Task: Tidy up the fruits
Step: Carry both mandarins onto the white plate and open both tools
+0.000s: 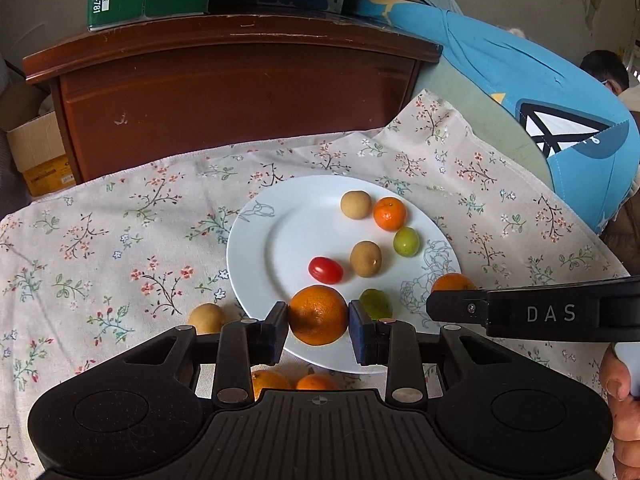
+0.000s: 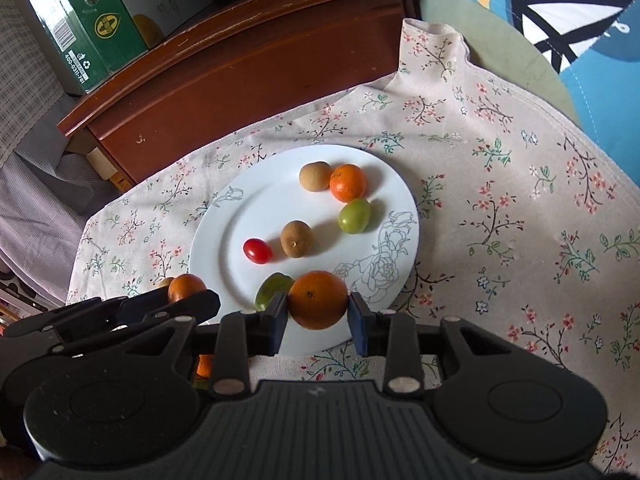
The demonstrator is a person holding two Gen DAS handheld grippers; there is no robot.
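Note:
A white plate (image 1: 264, 256) (image 2: 224, 240) lies on the floral cloth and holds a small orange (image 1: 389, 213) (image 2: 348, 182), two brown longans (image 1: 355, 204) (image 2: 296, 239), a green grape (image 1: 406, 241) (image 2: 354, 216), a red cherry tomato (image 1: 325, 269) (image 2: 258, 251) and another green fruit (image 1: 376, 303) (image 2: 272, 289). My left gripper (image 1: 318, 322) is shut on an orange (image 1: 318, 314) over the plate's near rim. My right gripper (image 2: 318, 308) is shut on another orange (image 2: 318, 299) over the near right rim. Each gripper shows in the other's view.
A longan (image 1: 206, 318) lies on the cloth left of the plate, and two oranges (image 1: 292, 382) lie under my left gripper. A brown wooden cabinet (image 1: 240, 92) with boxes on top stands behind the cloth. Blue bedding (image 1: 540, 92) is at the right.

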